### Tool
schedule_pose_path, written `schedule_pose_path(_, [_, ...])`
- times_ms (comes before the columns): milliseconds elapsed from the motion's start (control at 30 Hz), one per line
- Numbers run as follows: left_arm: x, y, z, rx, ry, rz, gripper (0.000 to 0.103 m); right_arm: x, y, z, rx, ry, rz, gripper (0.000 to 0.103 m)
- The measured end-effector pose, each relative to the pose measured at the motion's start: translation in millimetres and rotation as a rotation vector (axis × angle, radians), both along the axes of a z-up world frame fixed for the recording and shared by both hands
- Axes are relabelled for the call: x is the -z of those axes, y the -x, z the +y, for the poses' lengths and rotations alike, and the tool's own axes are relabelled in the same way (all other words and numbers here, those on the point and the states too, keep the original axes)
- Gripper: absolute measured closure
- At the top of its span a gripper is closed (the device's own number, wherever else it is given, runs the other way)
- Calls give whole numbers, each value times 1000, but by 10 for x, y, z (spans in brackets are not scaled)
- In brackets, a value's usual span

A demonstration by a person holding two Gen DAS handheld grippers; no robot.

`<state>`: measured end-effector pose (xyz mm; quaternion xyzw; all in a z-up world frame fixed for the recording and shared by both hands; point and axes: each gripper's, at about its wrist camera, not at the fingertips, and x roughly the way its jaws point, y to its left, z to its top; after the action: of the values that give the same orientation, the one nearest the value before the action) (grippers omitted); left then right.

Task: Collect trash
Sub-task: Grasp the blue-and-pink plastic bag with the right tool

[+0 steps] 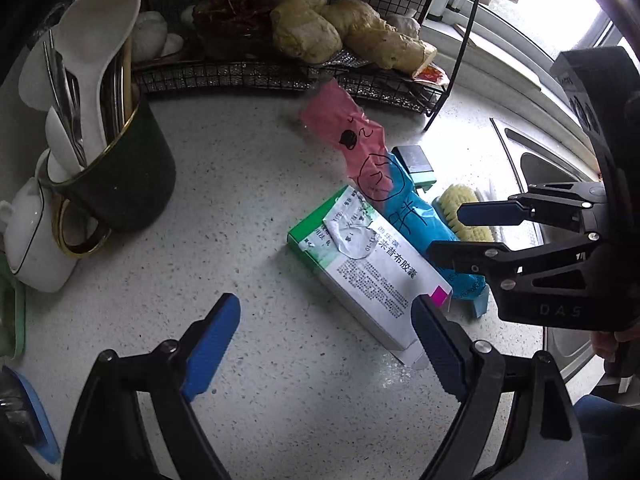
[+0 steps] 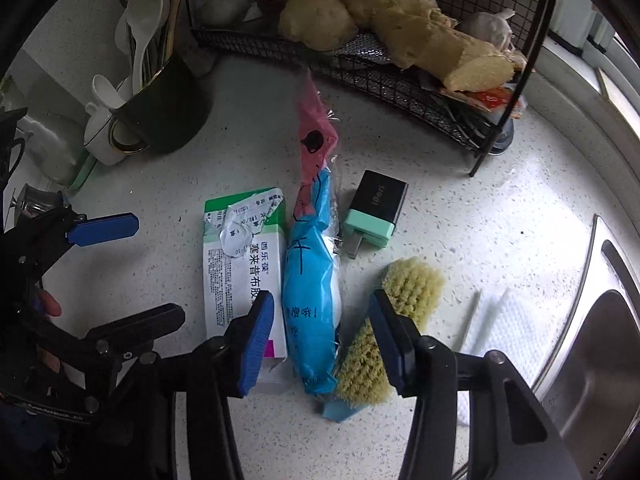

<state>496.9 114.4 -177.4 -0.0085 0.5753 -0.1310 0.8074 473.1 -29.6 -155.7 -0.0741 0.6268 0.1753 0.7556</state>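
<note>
We see a speckled, smooth stone-like tabletop (image 2: 460,208). On it lies a torn cardboard medicine box (image 2: 240,264); just beside the box lies a glossy, crinkled plastic wrapper (image 2: 310,280). Beyond the box stands a black wire rack (image 2: 400,76), and a brushed metal sink (image 2: 592,360).

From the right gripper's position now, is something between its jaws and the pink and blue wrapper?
Nothing visible blocks it. The right gripper is open with the pink and blue wrapper directly ahead between its jaws; the medicine box and scrub brush only flank it.
</note>
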Motion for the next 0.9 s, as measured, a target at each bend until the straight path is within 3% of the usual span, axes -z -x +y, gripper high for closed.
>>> schedule_pose_path(167, [65, 5, 78, -38, 9, 21, 17, 77, -31, 30, -28, 6, 30, 72])
schedule_pose_path(500, [83, 60, 82, -57, 4, 29, 17, 138, -24, 260, -64, 16, 42, 72])
schedule_pose_path(900, [105, 109, 55, -90, 10, 49, 17, 204, -139, 128, 1, -96, 101, 75])
